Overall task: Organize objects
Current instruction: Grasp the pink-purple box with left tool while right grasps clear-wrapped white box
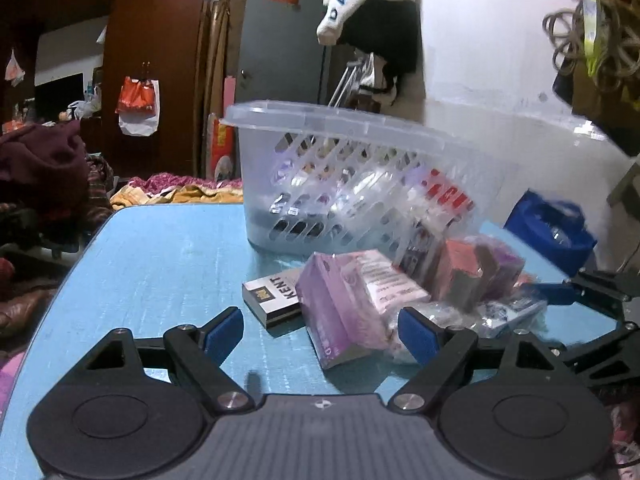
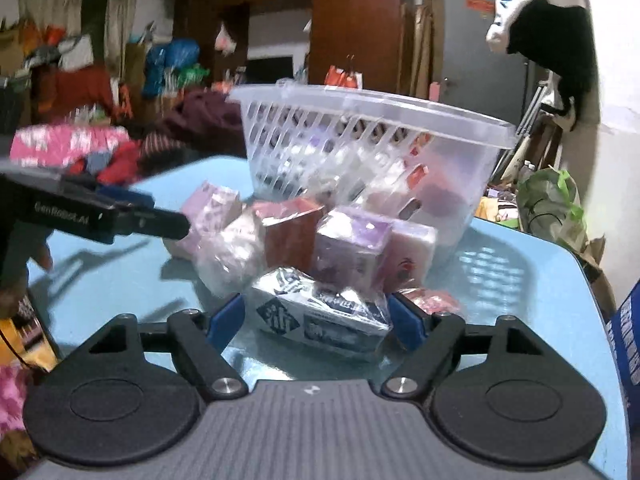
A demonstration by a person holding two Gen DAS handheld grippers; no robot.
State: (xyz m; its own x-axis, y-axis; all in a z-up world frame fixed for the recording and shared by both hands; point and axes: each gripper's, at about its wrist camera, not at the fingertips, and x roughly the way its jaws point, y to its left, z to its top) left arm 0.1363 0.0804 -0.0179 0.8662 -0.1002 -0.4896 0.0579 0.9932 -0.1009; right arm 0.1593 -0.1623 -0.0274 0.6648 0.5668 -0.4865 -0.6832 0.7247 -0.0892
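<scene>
On the blue bench [image 1: 160,260] we list a clear basket [image 2: 472,184], left claw [image 1: 322,332] spread about a purple box [image 1: 340,304], right claw [image 2: 316,318] spread about a blue-white carton [image 2: 320,316].

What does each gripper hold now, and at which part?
Nothing is held. The left gripper stands open around the purple box; the right gripper is open with the blue-and-white wrapped pack between its pads, not visibly pressed.
</scene>
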